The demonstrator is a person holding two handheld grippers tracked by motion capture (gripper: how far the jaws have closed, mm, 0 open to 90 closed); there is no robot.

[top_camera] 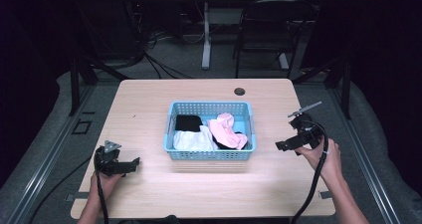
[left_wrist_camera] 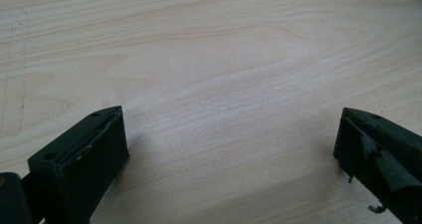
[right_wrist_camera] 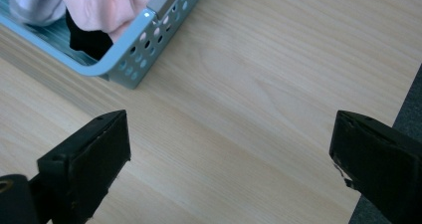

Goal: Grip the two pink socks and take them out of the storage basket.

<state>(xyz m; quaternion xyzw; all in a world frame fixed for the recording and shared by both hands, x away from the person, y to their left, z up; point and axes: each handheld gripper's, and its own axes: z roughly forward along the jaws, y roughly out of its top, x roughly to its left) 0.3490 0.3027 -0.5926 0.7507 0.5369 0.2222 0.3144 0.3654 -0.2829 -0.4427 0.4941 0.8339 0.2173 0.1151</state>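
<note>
Dead centre of the pale wooden table sits the light-blue perforated plastic basket, stuffed with soft cloth: a pink crumpled garment toward 3 o'clock, a white one at 7, a black one at 11. Both grippers wait with jaws spread wide and empty, the left gripper off at 8 o'clock, the right gripper at 4. That pink piece looks light and floppy; I'd pinch a raised fold on top.

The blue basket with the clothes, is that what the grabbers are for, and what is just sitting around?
For the job:
blue basket
pink cloth
white cloth
black cloth
left gripper, open
right gripper, open

Just lying about:
folding chair
floor cables
</note>
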